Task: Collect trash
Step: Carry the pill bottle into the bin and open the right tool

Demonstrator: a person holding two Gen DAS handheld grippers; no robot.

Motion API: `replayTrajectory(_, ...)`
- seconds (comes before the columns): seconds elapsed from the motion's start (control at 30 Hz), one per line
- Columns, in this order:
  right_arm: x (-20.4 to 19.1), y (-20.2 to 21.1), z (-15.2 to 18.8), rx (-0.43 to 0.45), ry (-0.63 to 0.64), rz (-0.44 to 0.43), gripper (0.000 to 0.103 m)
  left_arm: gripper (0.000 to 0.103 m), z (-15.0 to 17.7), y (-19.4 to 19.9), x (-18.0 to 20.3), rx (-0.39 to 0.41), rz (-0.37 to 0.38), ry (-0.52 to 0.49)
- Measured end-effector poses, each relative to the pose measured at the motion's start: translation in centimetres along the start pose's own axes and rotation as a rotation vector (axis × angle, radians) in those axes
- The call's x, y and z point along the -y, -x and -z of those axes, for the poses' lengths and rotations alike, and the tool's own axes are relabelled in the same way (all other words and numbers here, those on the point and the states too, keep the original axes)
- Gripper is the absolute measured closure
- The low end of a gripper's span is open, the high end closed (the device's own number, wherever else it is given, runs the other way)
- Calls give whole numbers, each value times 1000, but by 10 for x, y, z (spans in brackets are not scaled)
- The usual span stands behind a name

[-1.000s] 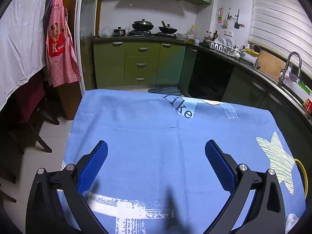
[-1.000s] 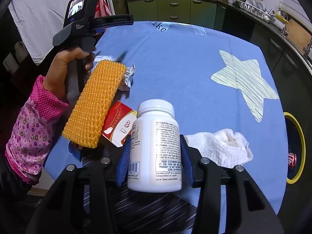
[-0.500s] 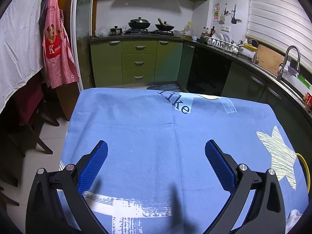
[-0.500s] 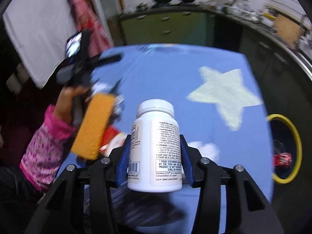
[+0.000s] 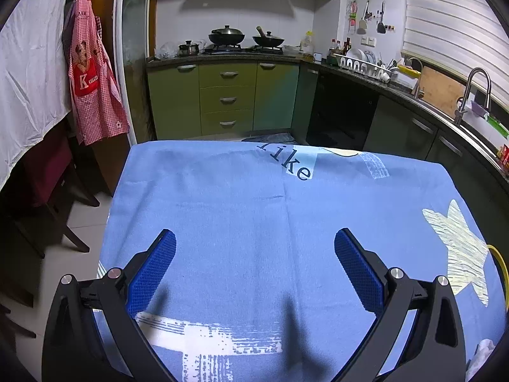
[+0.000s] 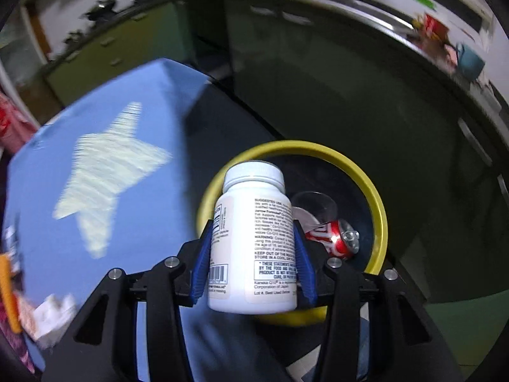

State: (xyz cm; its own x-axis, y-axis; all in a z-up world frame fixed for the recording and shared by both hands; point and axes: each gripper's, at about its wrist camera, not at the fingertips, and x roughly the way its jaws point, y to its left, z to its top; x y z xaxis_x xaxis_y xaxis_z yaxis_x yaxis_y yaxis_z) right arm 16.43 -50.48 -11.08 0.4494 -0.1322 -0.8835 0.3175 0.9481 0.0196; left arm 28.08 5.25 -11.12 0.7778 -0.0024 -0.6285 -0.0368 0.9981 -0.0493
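Note:
My right gripper (image 6: 253,254) is shut on a white pill bottle (image 6: 253,238) and holds it upright over the yellow-rimmed trash bin (image 6: 380,219) beside the table. Inside the bin lie a red soda can (image 6: 335,238) and a clear plastic cup (image 6: 315,205). A crumpled white tissue (image 6: 52,315) and an orange mesh sleeve (image 6: 8,293) lie on the blue tablecloth (image 6: 95,127) at the lower left. My left gripper (image 5: 254,267) is open and empty above the blue tablecloth (image 5: 254,210).
Green kitchen cabinets (image 5: 227,98) and a dark counter with a sink tap (image 5: 474,92) run behind and to the right of the table. A dark chair (image 5: 47,191) stands left of the table. The bin rim (image 5: 501,273) shows at the table's right edge.
My right gripper has swung right with the pill bottle, from above the table to above the trash bin. The left gripper has barely moved and stays open.

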Motion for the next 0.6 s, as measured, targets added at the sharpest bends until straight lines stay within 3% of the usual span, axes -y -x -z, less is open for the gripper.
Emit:
replayTrajectory(0.17,24,-29,-7,-16,-78,26,58,5,2,-3,0,-14,5,-4)
replayTrajectory(0.6,5,31,43,97,-45,-40,50,5,-1,19,20,-49,31,-83)
